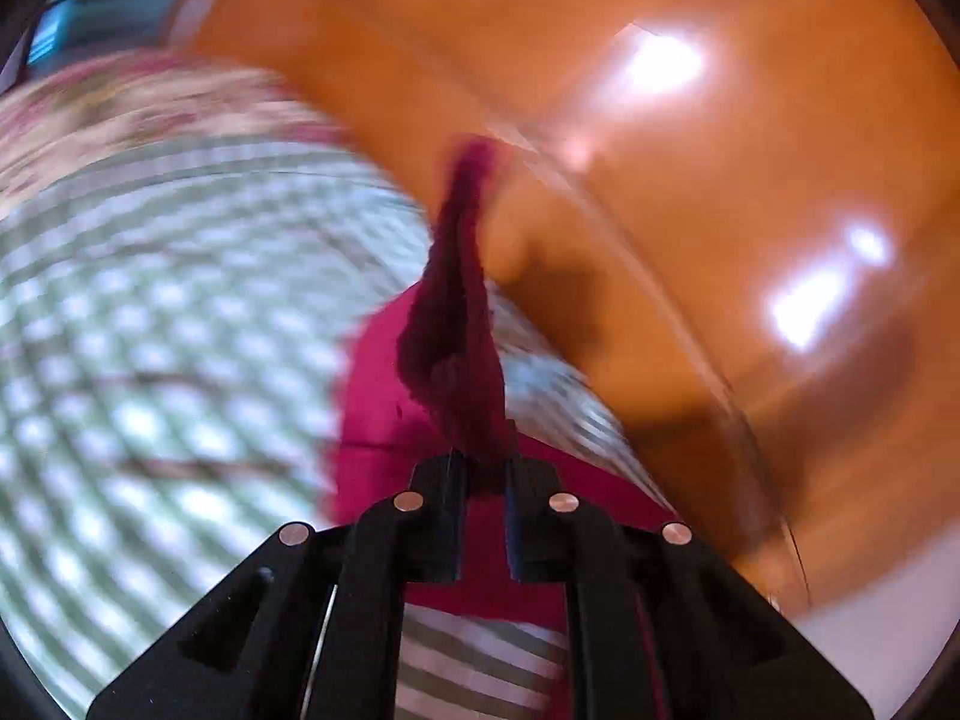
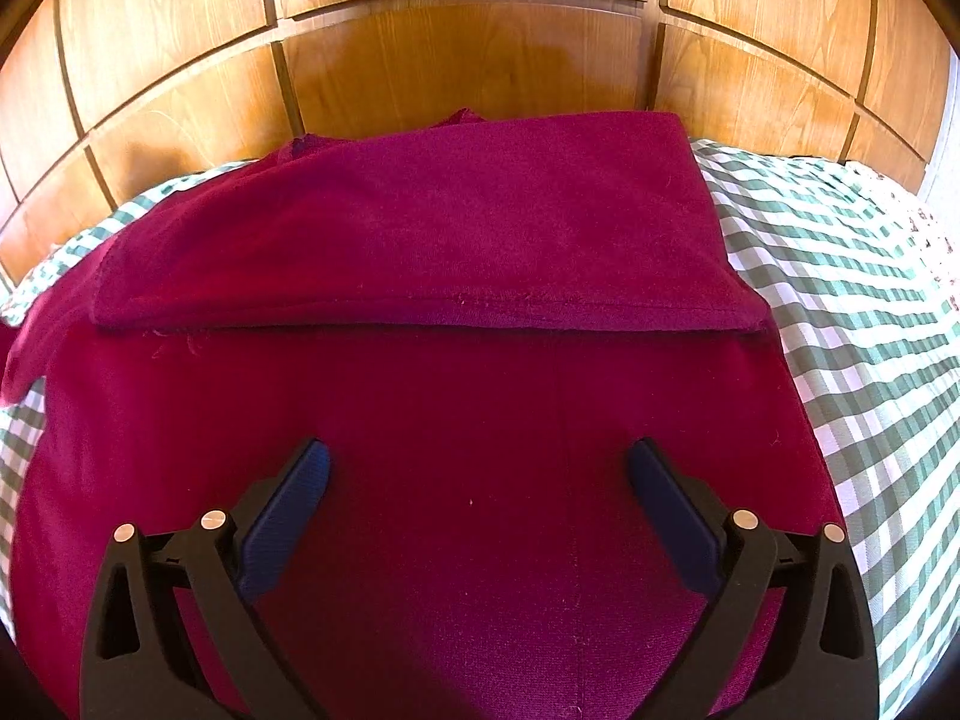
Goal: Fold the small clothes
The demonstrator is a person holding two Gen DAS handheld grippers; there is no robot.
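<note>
One fold looks already made in the magenta garment (image 2: pixel 420 360): in the right wrist view a flap of it lies doubled back over its far half, with a straight hemmed edge running across the middle of the cloth, while the near half is spread flat in a single layer. The garment rests on a bed covered with a green-and-white checked sheet (image 2: pixel 840 300), its far edge close against the wooden headboard (image 2: pixel 468 60). At the garment's left side, as that view shows it, a sleeve or corner trails off untidily toward the sheet, so the shape is not yet a neat packet. The right gripper (image 2: pixel 479 468) hovers over the near half of the garment with its jaws spread wide and nothing between them. The left gripper (image 1: pixel 485 474) has its jaws nearly closed on a bunched edge of the same cloth, which rises in a dark ridge away from the fingers; that view is smeared by motion blur, so which part of the garment it holds cannot be told. Judging from this, the task is roughly midway: at least one further fold, probably bringing the held part over the laid body, and a final tidying are left.
</note>
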